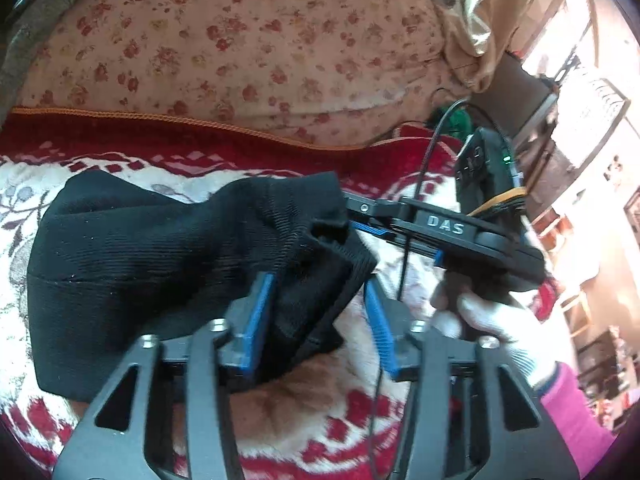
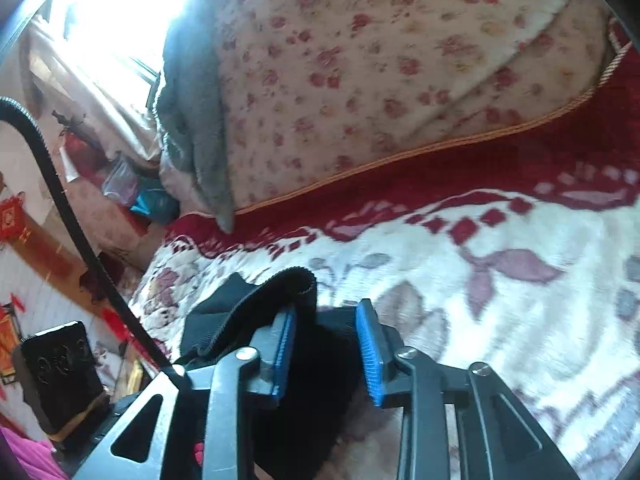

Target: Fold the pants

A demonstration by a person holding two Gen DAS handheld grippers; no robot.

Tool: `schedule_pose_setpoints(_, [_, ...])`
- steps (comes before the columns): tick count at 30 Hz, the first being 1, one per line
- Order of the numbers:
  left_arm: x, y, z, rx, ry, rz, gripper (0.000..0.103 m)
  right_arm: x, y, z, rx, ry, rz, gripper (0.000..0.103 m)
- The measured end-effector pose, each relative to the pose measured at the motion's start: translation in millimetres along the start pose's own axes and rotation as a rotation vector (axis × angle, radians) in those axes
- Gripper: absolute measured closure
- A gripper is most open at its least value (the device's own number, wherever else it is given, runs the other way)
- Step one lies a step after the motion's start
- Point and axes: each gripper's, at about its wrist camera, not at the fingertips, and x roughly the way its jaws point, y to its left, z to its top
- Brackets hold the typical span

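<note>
The black ribbed pants (image 1: 160, 256) lie bunched on the red-and-white blanket (image 1: 72, 164). My left gripper (image 1: 320, 284) is open, its blue pads (image 1: 260, 312) astride a fold of the pants' right edge. The right gripper (image 1: 360, 220) reaches in from the right at the pants' upper corner, held by a white-gloved hand (image 1: 492, 324). In the right wrist view the right gripper (image 2: 326, 316) is open, with the black pants (image 2: 248, 312) lying between and left of its blue pads (image 2: 370, 352); a hem curls over the left finger.
A floral quilt (image 1: 240, 48) is heaped behind the blanket, also in the right wrist view (image 2: 380, 60), with a grey cloth (image 2: 192, 112) at its left. A black cable (image 1: 408, 240) hangs between the grippers. Room clutter lies beyond the bed edge.
</note>
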Motion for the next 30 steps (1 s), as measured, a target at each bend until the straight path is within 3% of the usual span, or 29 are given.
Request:
schedule_pose_setpoints(5, [-27,5,-1,0.013,-0.015,-0.022,0.054,-29,14,2,0.0,-0.069,-0.069,0.069])
schedule_pose_setpoints(9, [-44,29,-2,0.028,-0.053,0.094,0.054,-49,47,5,-0.047,-0.132,-0.021,0.067])
schedule_pose_setpoints(15, [-48,74,5,-0.069,-0.072,0.214,0.054,-16,86,-5,-0.085,-0.044,0.108,0.065])
schedule_pose_setpoints(20, [-47,88,9,-0.07,-0.089,0.273,0.054,13,98,-24,-0.123,0.029,0.077,0.065])
schedule_pose_setpoints(25, [-29,101,13,-0.09,-0.057,0.31,0.054,25,83,-43,-0.12,0.077,0.002,0.065])
schedule_pose_setpoints(30, [-22,99,13,-0.053,-0.063,0.356,0.054,21,66,-50,-0.07,0.057,0.044,0.065])
